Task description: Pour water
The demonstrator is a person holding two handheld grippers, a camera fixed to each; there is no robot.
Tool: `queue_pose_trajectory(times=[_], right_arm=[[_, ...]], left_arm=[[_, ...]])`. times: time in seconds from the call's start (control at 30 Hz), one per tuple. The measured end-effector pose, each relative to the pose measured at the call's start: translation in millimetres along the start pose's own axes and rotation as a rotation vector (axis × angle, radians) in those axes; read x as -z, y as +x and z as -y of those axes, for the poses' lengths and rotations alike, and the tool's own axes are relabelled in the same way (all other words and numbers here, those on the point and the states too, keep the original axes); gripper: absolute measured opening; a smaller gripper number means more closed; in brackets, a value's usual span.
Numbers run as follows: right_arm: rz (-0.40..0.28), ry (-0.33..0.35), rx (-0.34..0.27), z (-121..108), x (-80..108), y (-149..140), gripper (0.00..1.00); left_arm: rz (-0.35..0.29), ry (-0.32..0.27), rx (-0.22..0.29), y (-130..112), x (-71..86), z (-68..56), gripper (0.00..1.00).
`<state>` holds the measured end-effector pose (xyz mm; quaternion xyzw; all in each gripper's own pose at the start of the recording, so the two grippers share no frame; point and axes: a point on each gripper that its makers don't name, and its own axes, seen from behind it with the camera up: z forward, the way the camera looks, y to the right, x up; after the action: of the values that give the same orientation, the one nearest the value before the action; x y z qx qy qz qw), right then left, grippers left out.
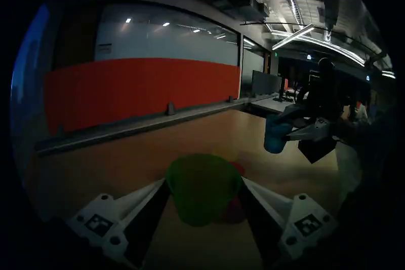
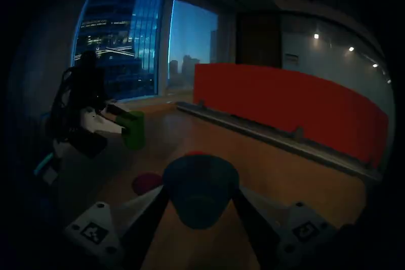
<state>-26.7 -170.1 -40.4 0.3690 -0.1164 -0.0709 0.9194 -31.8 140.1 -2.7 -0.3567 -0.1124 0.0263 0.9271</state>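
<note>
While the room is dim, the left gripper (image 1: 204, 183) is closed partway on a green cup (image 1: 202, 201), with one finger pressing each side; the cup stands upright over the wooden table (image 1: 152, 158); a red patch (image 1: 234, 211) peeks out behind it. The right gripper (image 2: 201, 185) squeezes a blue cup (image 2: 201, 199) the same way, also upright; a red disc (image 2: 147, 183) lies on the table just beside it. Each view shows the other gripper farther off, holding its cup upright; the two cups are well apart. I cannot tell what is inside either cup; it is too dark.
</note>
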Motion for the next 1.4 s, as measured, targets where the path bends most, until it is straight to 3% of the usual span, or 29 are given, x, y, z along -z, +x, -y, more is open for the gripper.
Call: queue_pose_trajectory(times=[0.43,0.8,1.1,1.4], right_arm=[[-0.088,-0.006,0.019,6,1.2,38,0.95],[-0.118,-0.013,0.028,5,3.2,52,0.95],[-0.128,-0.002,0.082,9,5.9,71,0.95],[-0.14,0.017,0.17,15,4.2,90,0.94]], left_arm=[[-0.101,0.003,0.0,30,8.5,-10.4,0.89],[-0.133,-0.006,0.001,42,8.6,-20.0,0.89],[-0.14,-0.013,-0.003,44,6.9,-28.5,0.89],[-0.138,-0.041,-0.01,44,3.7,-45.2,0.89]])
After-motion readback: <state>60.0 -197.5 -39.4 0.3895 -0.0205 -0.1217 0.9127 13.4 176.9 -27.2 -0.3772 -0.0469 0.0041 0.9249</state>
